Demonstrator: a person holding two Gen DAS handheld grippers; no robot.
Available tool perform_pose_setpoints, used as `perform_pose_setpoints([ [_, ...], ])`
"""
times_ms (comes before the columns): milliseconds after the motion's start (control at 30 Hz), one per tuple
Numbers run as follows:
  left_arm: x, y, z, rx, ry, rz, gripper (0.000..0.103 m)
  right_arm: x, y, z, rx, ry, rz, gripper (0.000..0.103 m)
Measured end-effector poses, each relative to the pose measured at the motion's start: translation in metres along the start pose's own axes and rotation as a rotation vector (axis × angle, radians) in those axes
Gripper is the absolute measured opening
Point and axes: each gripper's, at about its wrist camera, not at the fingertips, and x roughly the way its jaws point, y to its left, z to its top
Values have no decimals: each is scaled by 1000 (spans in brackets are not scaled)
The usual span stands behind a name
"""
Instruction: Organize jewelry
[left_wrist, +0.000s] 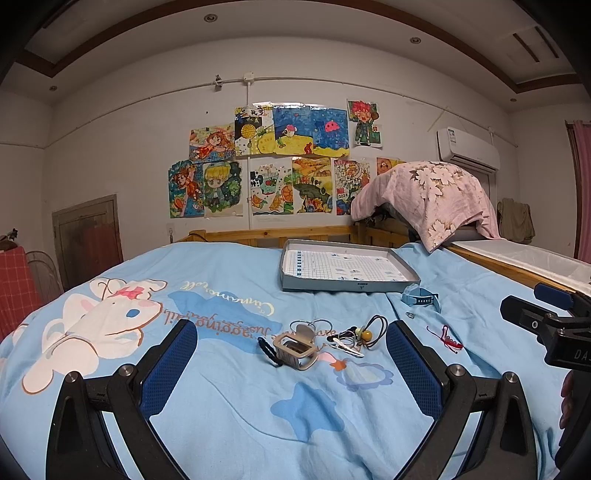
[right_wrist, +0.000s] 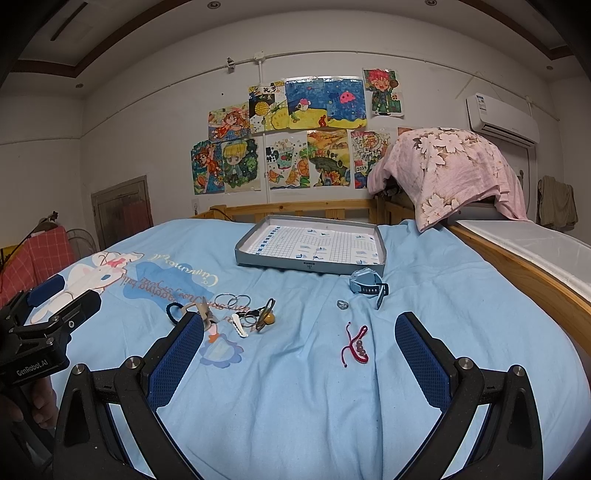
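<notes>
Both grippers, left gripper (left_wrist: 291, 350) and right gripper (right_wrist: 299, 339), gaping wide, empty; red bracelet (right_wrist: 356, 343) between right's fingers

The right gripper's blue pad (right_wrist: 177, 363) is covering part of the beige clip (right_wrist: 205, 314). The small ring (right_wrist: 342, 305) is showing too small to tell its make. The pink floral cloth (right_wrist: 450, 168) is hiding whatever lies beneath.

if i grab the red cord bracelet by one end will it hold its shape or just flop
The red cord bracelet likely flops: it lies in loose, uneven loops on the blue bedsheet. Its beads probably swing the cord. It looks light and unlikely to roll.
</notes>
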Motion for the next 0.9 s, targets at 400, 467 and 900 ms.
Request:
perform_pose_setpoints([
  [400, 4, 5, -10, -18, 25, 5, 103, 1, 0, -1, 5, -1, -6, 102],
  [467, 6, 8, -9, -29, 31, 9, 103, 1, 0, -1, 9, -2, -7, 102],
  [900, 25, 25, 16, -71, 25, 17, 103, 15, 12, 30, 58, -40, 12, 102],
])
